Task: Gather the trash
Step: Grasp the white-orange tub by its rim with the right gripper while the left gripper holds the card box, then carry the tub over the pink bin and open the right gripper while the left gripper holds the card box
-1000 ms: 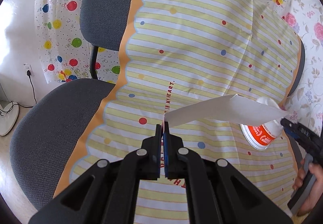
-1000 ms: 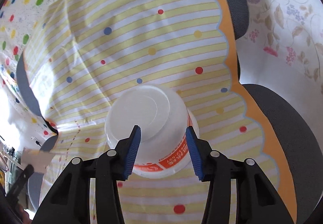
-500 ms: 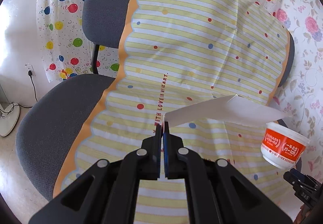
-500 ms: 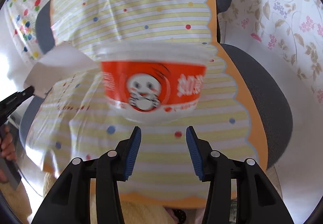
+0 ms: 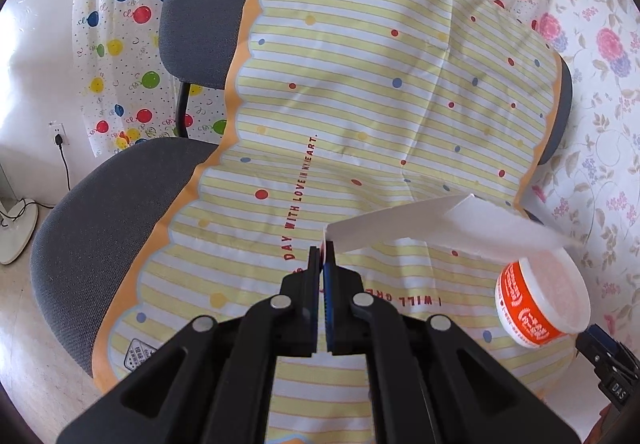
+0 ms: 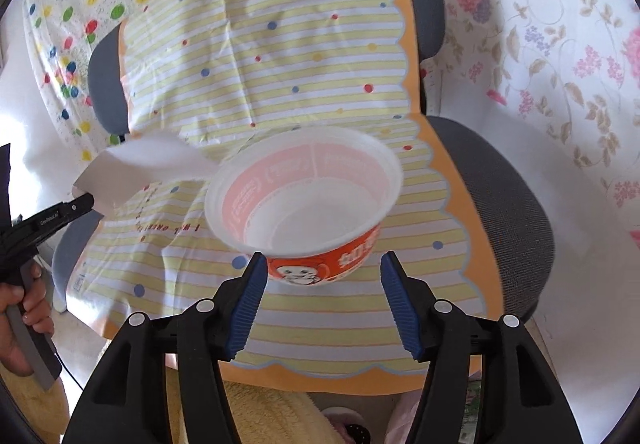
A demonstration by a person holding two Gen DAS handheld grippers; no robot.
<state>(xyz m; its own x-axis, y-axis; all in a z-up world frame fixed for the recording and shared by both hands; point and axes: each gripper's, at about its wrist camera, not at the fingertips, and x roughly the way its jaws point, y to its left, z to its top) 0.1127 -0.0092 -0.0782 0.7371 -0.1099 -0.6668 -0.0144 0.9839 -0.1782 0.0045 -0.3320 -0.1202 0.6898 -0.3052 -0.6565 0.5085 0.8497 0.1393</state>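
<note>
Pinching the corner of a white paper sheet, the left gripper is clamped tight above the striped cloth on the grey chairs. Rightward, the orange-and-white instant-noodle cup sits tilted, mouth toward the camera, just beyond the right gripper, whose jaws are opening and clear of it.

We see our left tool clamped on the corner of a white paper sheet, which stretches away to the right. Beyond the paper's far end, an orange-and-white instant-noodle cup tilts with its empty mouth turned up, seemingly in mid-air over the striped, dotted plastic cover draped across two grey office chairs. The tip of our right tool shows just below the cup, its pads not visible.
</note>
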